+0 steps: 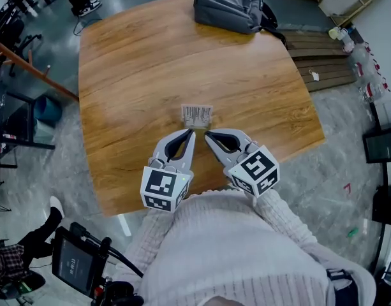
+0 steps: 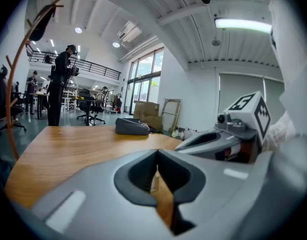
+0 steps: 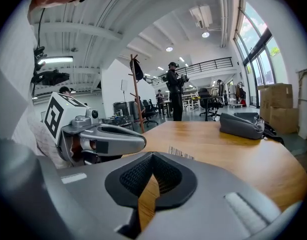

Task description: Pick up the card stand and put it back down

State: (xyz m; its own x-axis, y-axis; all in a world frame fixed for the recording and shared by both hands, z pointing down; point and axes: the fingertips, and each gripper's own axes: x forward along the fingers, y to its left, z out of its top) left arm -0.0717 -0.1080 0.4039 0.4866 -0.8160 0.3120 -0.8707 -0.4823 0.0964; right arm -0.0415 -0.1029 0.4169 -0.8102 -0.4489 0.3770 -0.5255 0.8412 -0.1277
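Head view: card stand [image 1: 196,115] near the desk's [image 1: 131,75] front edge, long axis crosswise, just ahead of left gripper [image 1: 191,132] and right gripper [image 1: 208,134], about equally close.
Left gripper view: jaws closed, holding nothing.
Right gripper view: jaws closed, holding nothing; card stand just ahead, slightly right.

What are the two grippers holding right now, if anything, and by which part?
Nothing. The left gripper and the right gripper are both shut and empty. The card stand stands unheld on the table, just ahead of their tips.
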